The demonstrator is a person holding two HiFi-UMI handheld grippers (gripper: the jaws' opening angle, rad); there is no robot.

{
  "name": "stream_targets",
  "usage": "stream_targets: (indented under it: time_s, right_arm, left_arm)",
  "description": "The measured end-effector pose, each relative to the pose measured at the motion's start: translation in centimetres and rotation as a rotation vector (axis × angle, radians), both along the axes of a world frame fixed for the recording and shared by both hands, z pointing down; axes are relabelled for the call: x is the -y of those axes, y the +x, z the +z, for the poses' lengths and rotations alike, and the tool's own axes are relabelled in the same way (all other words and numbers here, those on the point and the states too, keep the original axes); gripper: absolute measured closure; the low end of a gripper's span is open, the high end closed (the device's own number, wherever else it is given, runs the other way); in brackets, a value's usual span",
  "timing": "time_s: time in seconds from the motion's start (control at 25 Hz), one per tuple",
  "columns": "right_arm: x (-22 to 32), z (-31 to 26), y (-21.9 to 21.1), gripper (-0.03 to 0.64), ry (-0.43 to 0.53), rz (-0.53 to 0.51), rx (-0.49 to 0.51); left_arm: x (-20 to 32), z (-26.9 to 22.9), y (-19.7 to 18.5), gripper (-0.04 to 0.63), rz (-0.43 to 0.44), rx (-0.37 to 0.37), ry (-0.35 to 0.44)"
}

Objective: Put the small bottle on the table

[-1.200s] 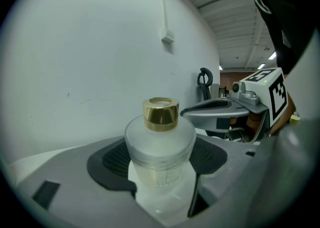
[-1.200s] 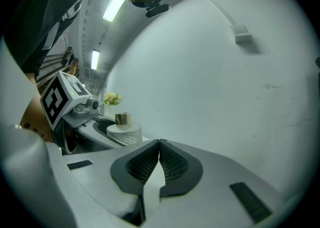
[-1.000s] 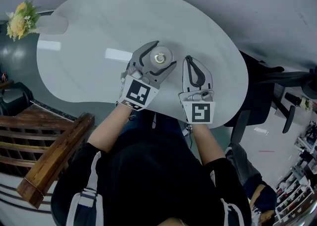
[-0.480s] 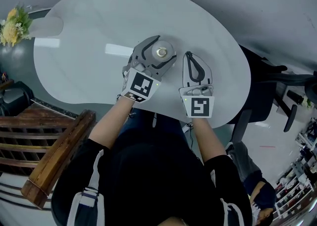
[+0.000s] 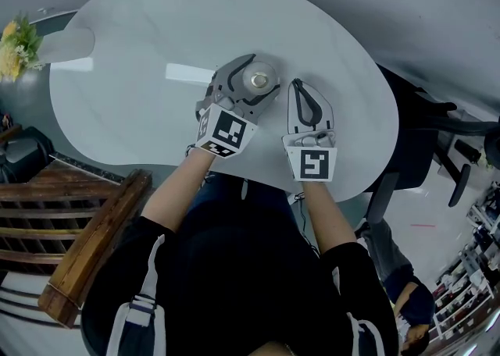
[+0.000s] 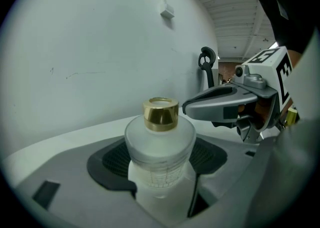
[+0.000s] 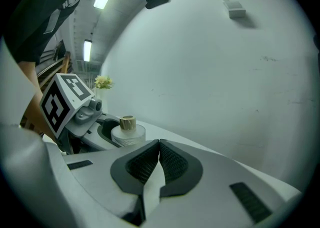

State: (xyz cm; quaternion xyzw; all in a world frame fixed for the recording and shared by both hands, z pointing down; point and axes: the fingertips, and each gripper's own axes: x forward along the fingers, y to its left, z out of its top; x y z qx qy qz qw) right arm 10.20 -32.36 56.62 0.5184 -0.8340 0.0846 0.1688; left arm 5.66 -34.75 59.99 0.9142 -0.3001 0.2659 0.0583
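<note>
1. White kidney-shaped worktop (image 5: 141, 73) over grey floor; yellow flower bunch (image 5: 12, 42) at far left edge of head view.
2. Task item: small frosted-glass bottle w/ gold cap (image 5: 260, 79) stands upright near worktop centre, between jaws of left tongs (image 5: 266, 73).
3. Left tongs: clenched on bottle. Left gripper view shows both black pads against the frosted body, cap clear above them.
4. Right tongs (image 5: 299, 85): clenched, empty, pads meeting w/ nothing between. They sit just beside the bottle, on its right.
5. Change vs. 1.0 s ago: left tongs, their marker cube and the bottle have shifted slightly up and right in head view. Worktop edge and flowers shifted too, so most of this is head-camera motion. Jaw spread approx. unchanged; no release yet.
6. Meaning for task (judgement): bottle is over the worktop, base at or just above the surface; contact can't be confirmed. Placement is near complete; opening the left tongs and backing off remains.
7. Right tongs: no change.
</note>
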Motion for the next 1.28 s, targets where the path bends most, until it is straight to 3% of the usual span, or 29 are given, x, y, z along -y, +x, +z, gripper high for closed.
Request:
stream_targets:
  time_s: [0.64,1.28]
  right_arm:
    - [0.3,0.7,0.3,0.594,-0.022,0.018,-0.005]
    - [-0.4,0.0,0.0,0.594,-0.011,0.018,-0.008]
  left_arm:
    - [-0.1,2.4,0.6,0.262,0.022,0.043,-0.036]
    - [-0.5,2.6,0.4,0.258,0.007,0.019,-0.047]
